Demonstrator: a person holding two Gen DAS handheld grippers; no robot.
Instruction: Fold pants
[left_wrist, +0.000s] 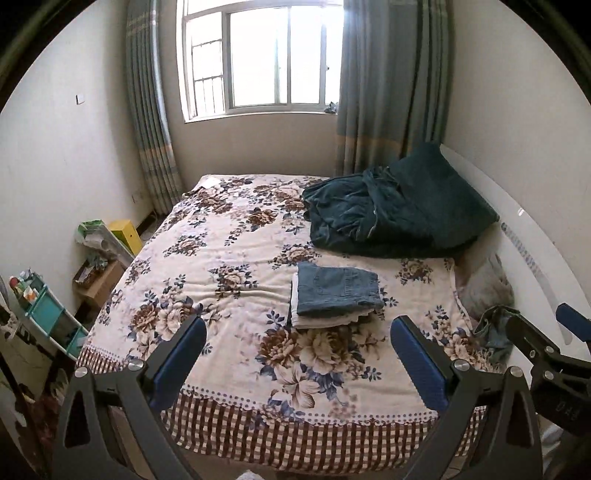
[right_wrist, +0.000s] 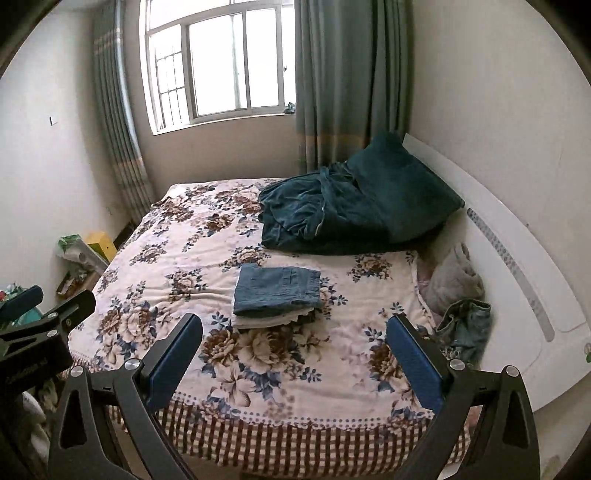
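While both tools hover above the foot of a bed (left_wrist: 229, 236), a pair of folded blue jeans (left_wrist: 338, 288) lies on top of a small stack of folded white cloth (left_wrist: 321, 319), right of the bed's middle on a floral bedspread (right_wrist: 177, 258). The left tool (left_wrist: 299, 354) has its blue-padded fingers (left_wrist: 184, 354) spread wide and holds nothing; the right tool (right_wrist: 295, 350) is likewise spread wide and empty, its own blue pads (right_wrist: 413, 354) framing the spread's checked border. Each tool shows at the edge of the other's view. Behind the stack, a rumpled dark green quilt (right_wrist: 332, 218) leans against a matching pillow (right_wrist: 406, 192) at the white headboard (right_wrist: 517, 266). Another crumpled denim garment (right_wrist: 465, 325) sits at the bed's right edge beside a grey bundle (right_wrist: 454, 280). Blue-grey curtains (left_wrist: 373, 92) flank a bright window (left_wrist: 258, 55); a shelf of clutter (left_wrist: 48, 314) stands by the left wall.
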